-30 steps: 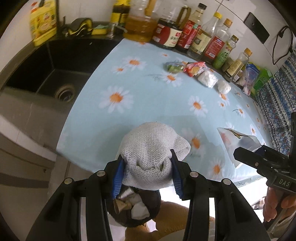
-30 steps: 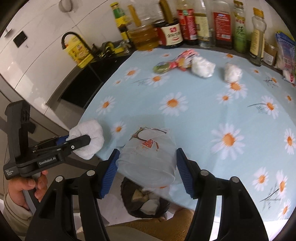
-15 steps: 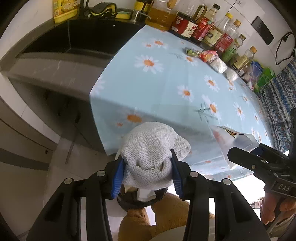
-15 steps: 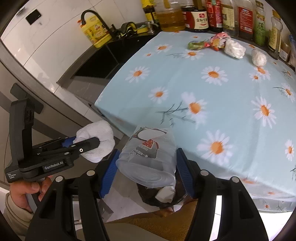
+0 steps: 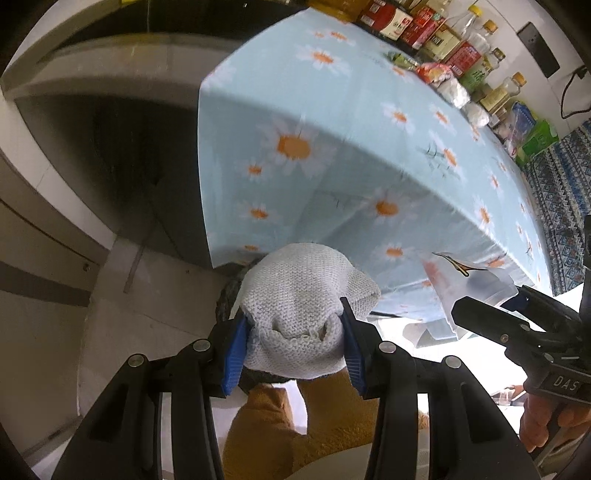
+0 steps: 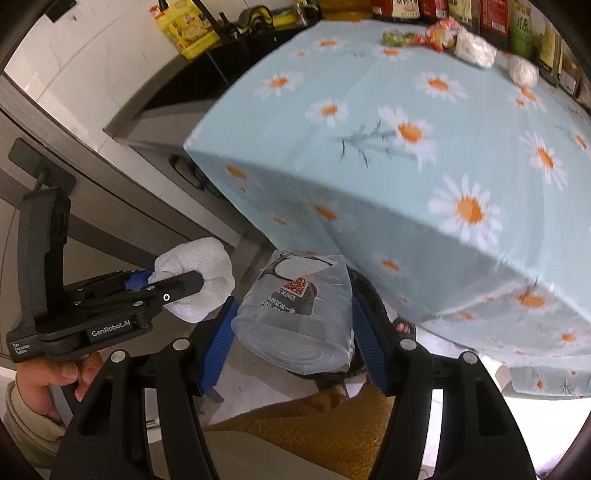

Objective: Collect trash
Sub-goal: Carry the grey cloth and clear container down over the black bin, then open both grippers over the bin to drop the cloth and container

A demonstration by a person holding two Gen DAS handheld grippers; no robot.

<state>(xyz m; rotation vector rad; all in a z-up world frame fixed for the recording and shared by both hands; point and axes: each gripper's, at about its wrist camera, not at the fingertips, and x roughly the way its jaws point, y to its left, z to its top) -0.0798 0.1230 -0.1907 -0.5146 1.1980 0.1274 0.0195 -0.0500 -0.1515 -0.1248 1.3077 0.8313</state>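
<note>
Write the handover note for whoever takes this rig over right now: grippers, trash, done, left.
Left gripper: shut on a white knitted cloth wad.
Right gripper: shut on a clear plastic cup.
Both hang off the table's near edge, over a dark bin on the floor.
Done: two pieces lifted off the daisy tablecloth.
Left: drop both in the bin, then fetch the green wrapper, red wrapper and two white wads by the bottles.

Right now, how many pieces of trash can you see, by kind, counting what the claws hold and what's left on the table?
White wads: 3, one in the left claw, two on the table
Plastic cups: 1, in the right claw
Wrappers: 2, green and red, on the table
Total: 6
</note>
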